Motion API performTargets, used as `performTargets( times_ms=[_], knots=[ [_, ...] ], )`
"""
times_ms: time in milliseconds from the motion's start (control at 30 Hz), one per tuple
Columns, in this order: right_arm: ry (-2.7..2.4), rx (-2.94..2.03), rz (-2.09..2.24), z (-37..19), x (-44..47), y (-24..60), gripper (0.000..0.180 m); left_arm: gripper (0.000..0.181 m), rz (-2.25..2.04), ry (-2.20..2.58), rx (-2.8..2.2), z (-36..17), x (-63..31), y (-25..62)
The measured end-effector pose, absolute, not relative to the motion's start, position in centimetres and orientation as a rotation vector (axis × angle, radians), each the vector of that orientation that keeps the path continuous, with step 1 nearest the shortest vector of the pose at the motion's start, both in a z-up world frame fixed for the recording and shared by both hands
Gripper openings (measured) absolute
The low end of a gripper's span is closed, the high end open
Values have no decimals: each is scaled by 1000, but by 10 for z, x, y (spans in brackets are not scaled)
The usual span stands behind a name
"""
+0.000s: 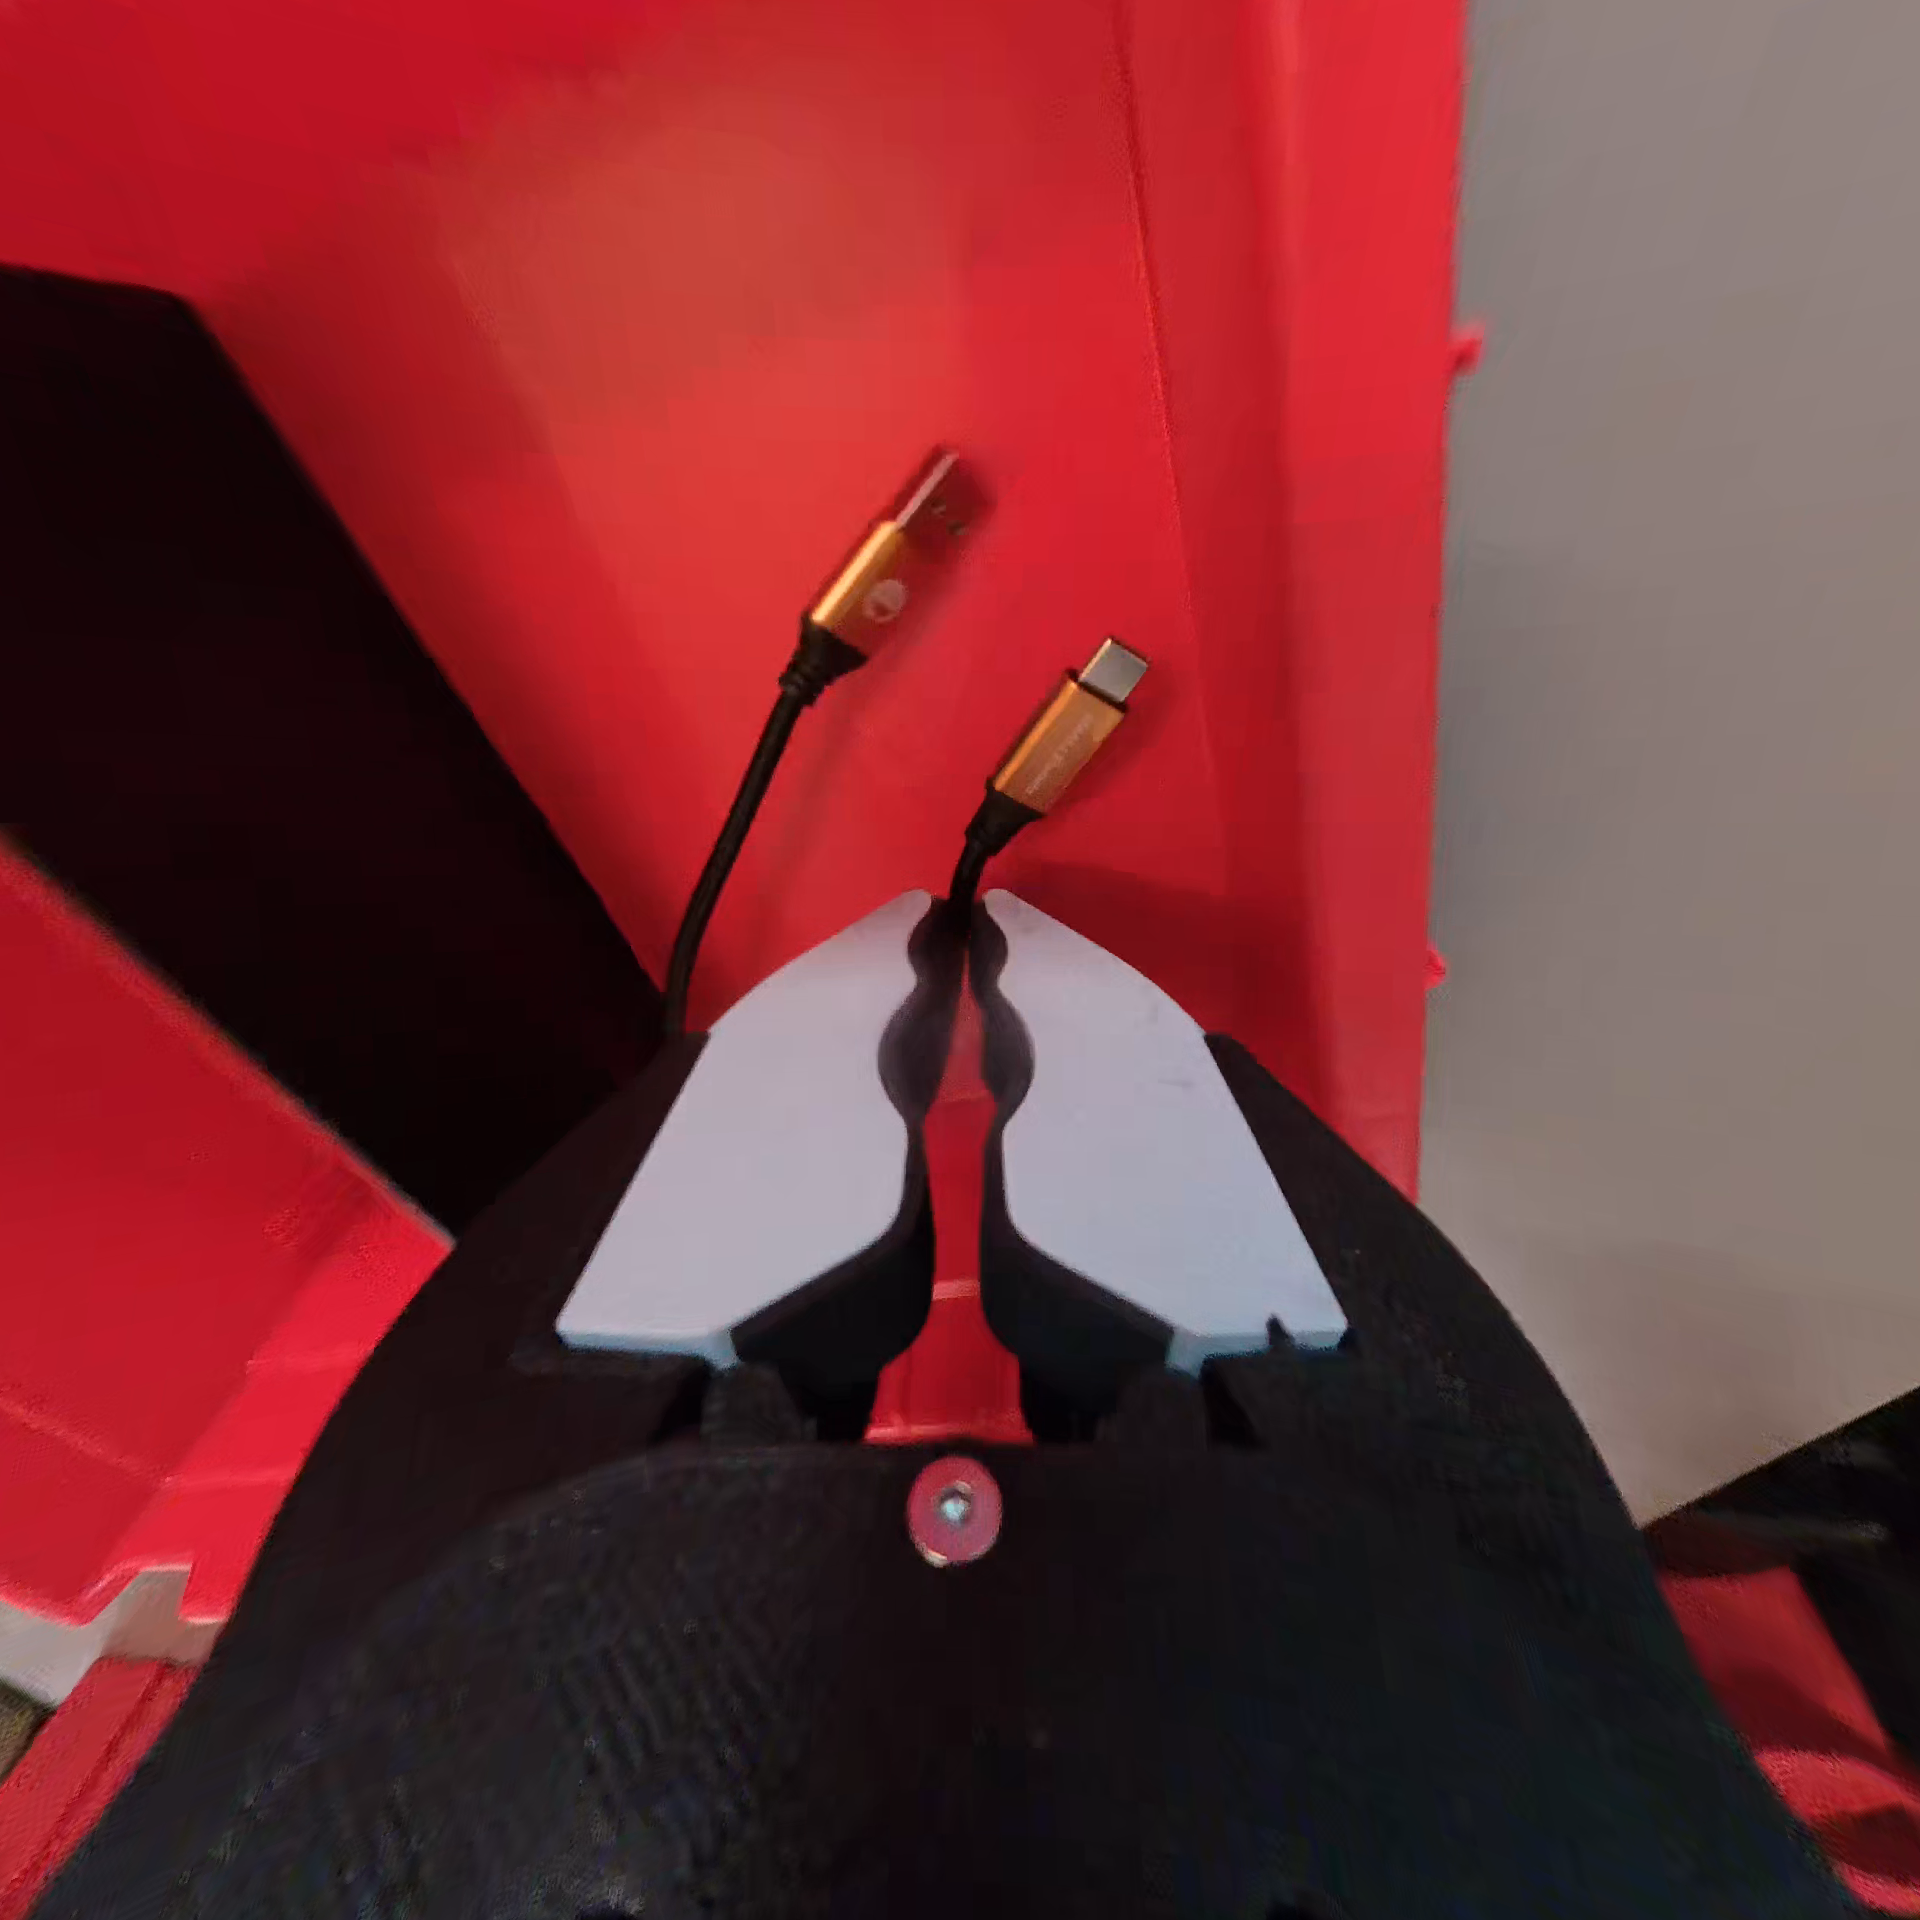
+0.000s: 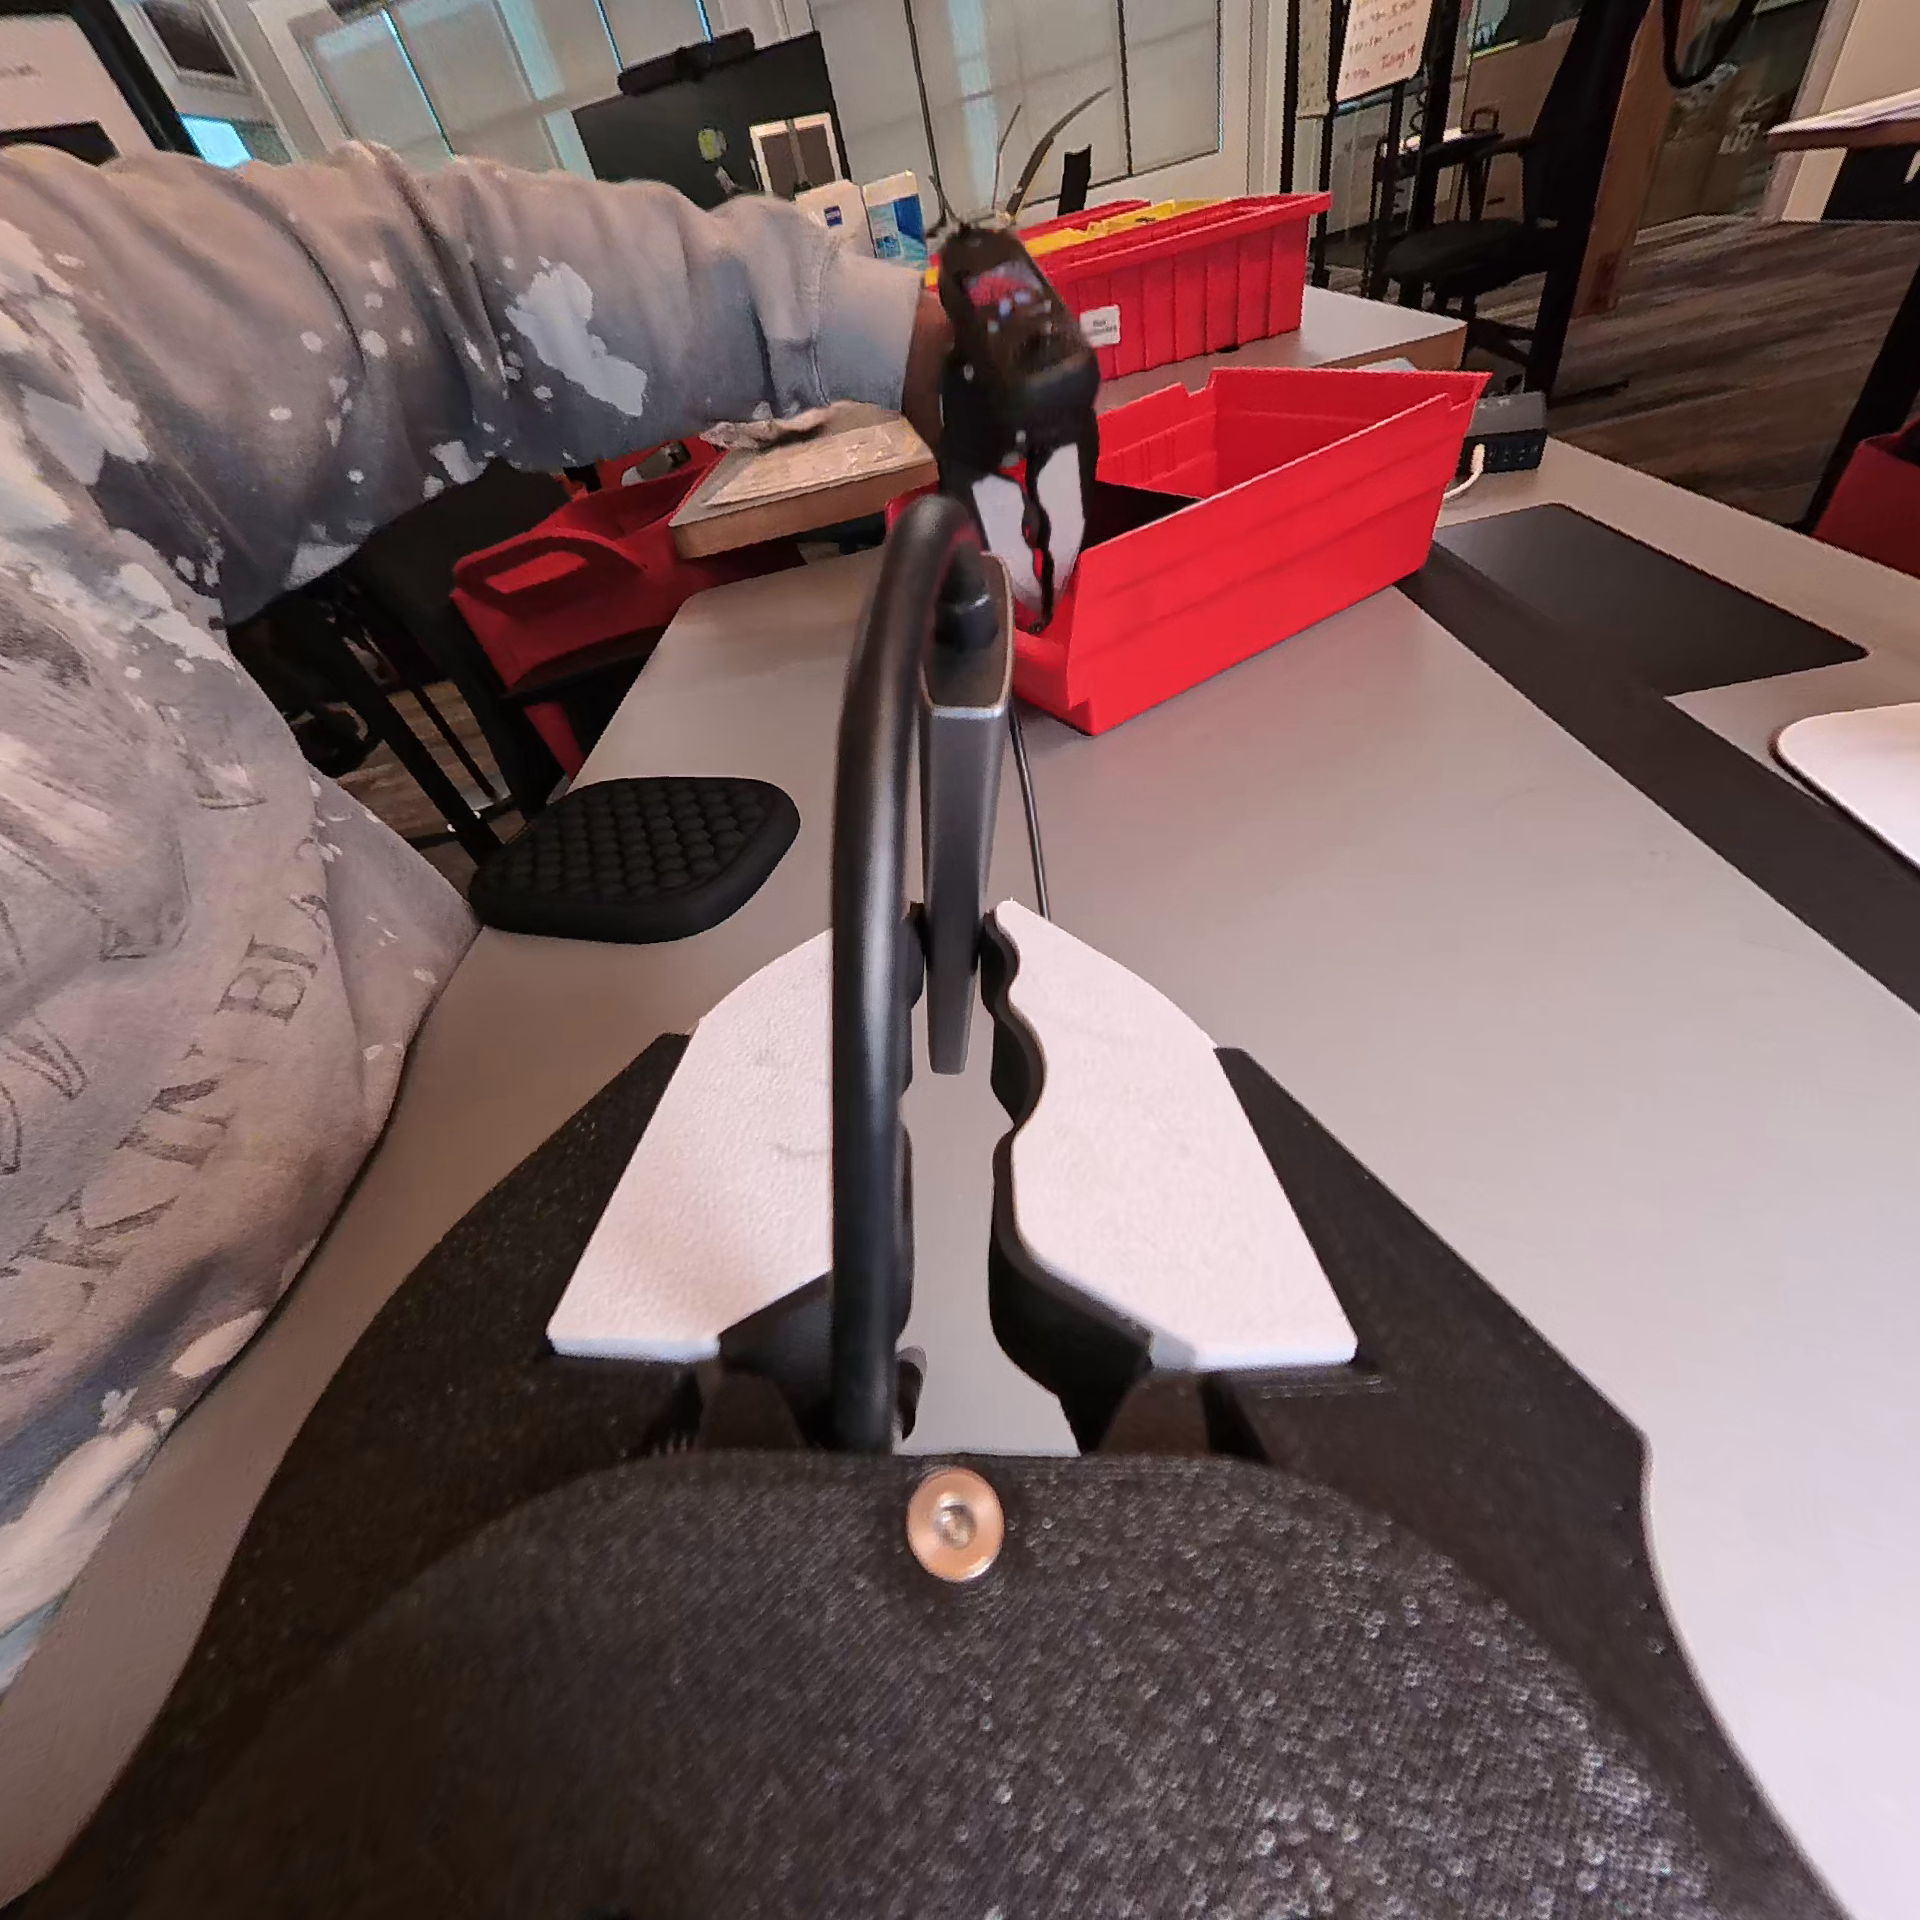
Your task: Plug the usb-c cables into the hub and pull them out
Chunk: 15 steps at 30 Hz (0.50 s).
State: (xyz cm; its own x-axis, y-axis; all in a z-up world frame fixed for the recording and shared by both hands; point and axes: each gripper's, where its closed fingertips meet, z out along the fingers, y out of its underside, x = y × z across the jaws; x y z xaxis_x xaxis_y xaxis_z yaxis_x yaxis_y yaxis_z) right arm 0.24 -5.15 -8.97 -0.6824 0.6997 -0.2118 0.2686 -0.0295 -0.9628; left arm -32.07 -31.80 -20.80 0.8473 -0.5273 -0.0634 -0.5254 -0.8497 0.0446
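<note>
Pinching its cord, the left gripper (image 1: 956,904) points the USB-C plug (image 1: 1060,732) away, over the red bin (image 2: 1247,582); the right gripper (image 2: 951,935), nearer than that bin, clamps the upright hub (image 2: 961,800).

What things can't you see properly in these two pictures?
- Hub ports: right wrist view shows only its thin edge, so no sockets are visible.
- Cable between the left gripper fingers: left wrist view, hidden by the white pads.
- Inside of the red bin: right wrist view, blocked by its front wall and the far gripper.
- Hub's own lead: its lower end is hidden behind the right gripper.
</note>
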Motion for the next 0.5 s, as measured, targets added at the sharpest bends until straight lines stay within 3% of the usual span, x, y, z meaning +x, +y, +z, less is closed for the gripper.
performTargets(
  times_ms=[33, 267, 500],
  knots=[
    [-1910, -1019, 1764, -90, 3, -51, 10, 3, -90, -822, 3055, -199, -318, -310],
    [-1899, -1022, 1771, -89, 3, -48, 10, 4, 348, -475, 3411, -156, -284, -265],
    [-1893, -1019, 1774, -87, 5, -46, 10, 5, 463, -519, 3549, -176, -257, -235]
  ],
)
